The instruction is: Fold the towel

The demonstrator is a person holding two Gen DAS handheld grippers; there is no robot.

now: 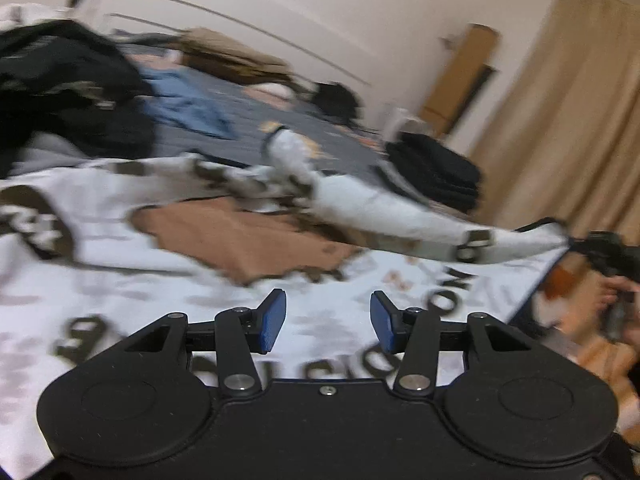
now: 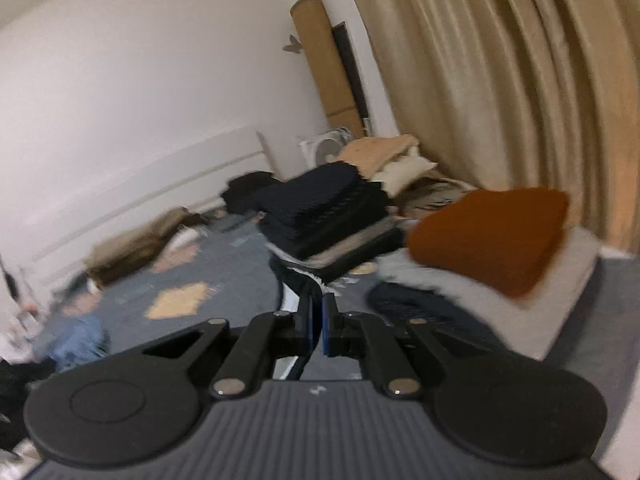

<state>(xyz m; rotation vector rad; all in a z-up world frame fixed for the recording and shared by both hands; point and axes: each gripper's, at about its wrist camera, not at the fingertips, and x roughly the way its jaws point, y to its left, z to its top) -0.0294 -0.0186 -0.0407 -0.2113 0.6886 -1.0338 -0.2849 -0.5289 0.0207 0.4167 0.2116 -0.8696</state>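
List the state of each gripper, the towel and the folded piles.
Left gripper: open, empty, over the towel.
Right gripper: shut on the towel's dark-trimmed edge.
Towel: spread out, one corner lifted and pulled across, not yet folded flat.
Dark stack: folded, piled.
Orange cloth: folded, on top of a grey pile.
Curtain: drawn.

Dim warm indoor light, no glare, soft shadows. Both views motion-blurred beyond jaws; gripper bodies near lens sharper. Fisheye bends wall (image 2: 120,80) & curtain (image 2: 500,80); black vignette at frame corners.
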